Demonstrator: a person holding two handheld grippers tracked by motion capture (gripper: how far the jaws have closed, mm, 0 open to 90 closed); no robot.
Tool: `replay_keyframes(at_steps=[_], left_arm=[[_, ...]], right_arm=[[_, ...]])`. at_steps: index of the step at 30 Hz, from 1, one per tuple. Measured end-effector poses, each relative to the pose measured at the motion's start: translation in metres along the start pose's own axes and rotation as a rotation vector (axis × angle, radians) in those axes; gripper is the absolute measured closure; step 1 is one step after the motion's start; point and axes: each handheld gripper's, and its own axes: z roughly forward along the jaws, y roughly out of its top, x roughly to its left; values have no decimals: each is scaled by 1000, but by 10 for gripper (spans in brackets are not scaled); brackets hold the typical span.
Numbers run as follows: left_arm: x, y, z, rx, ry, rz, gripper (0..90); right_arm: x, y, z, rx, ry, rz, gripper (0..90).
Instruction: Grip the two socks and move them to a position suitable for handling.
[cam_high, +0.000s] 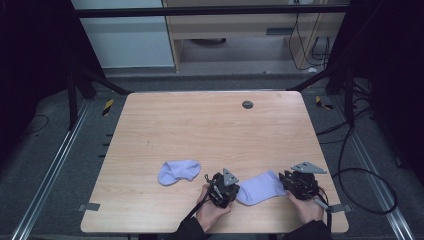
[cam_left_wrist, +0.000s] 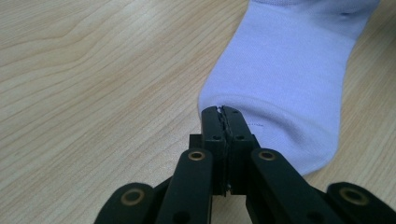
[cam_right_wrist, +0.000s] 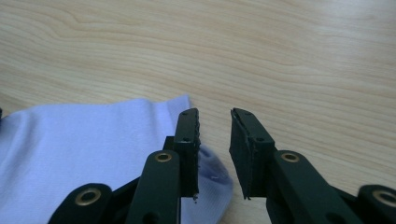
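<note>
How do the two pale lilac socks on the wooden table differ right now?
The pale lilac sock between the grippers lies stretched out flat; the loose pale lilac sock farther left lies curled and bunched. The left gripper pinches the edge of the flat sock, and the right gripper stands open at its other end, while nothing touches the curled one. Both share the same colour and short ankle cut.

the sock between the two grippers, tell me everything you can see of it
The sock is a pale lavender ankle sock of soft knit fabric, lying flat on the wooden table near its front edge. The left gripper is shut on one end of it. At the other end the right gripper stands open over a corner of the fabric, one of its fingers above the cloth. A second matching sock lies apart to the left.
</note>
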Motion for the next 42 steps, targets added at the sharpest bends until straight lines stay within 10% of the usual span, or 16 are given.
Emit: replay_keyframes(at_steps=[10, 23, 30, 42], left_arm=[[13, 7, -18, -74, -16, -35, 687], [76, 0, -88, -152, 86, -68, 481], [119, -33, -131, -177, 180, -152, 475], [165, -82, -148, -130, 302, -261, 506]], right_arm=[[-1, 4, -8, -94, -4, -9, 594], [19, 27, -14, -146, 117, -62, 473], [50, 51, -7, -149, 209, -98, 492], [109, 78, 24, -108, 308, -165, 541]])
